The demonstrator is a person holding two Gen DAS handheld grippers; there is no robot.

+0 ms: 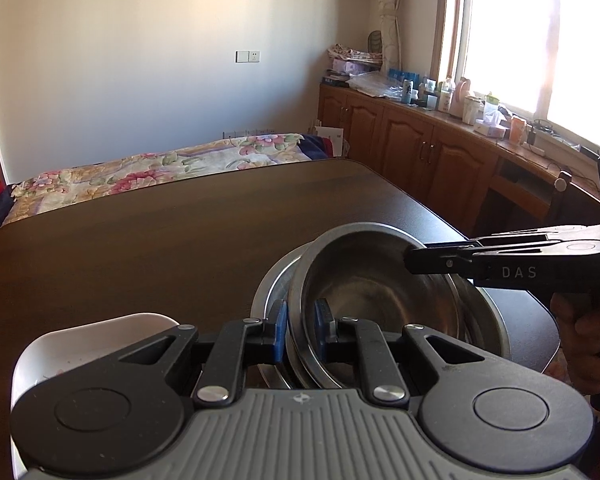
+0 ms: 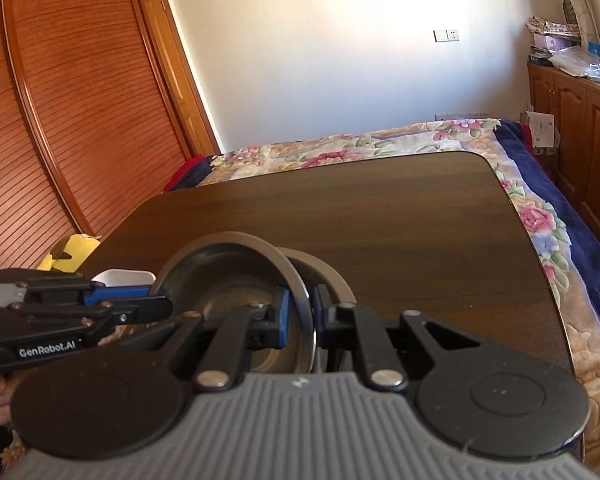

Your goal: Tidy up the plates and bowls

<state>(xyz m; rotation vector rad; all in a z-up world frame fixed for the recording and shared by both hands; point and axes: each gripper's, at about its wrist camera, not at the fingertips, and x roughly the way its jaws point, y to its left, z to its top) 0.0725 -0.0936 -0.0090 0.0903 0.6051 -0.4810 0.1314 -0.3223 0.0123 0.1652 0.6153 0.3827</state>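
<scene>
Stacking looks nearly done: both tools, left tool [image 1: 302,326] and right tool [image 2: 300,312], pinch opposite rims of the steel bowl [image 1: 364,280], tilted into nested bowls [image 1: 272,280] on the surface [image 1: 160,232]; white dish [image 1: 80,336] apparently remains.

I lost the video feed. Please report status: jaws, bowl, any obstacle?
Left gripper, right gripper: jaws shut on steel bowl rim, opposite sides. Bowl tilted over metal plates. Nothing blocking.

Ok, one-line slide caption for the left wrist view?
Both claws, left and right, clamp opposite rims of a tilted steel bowl over stacked plates.
</scene>
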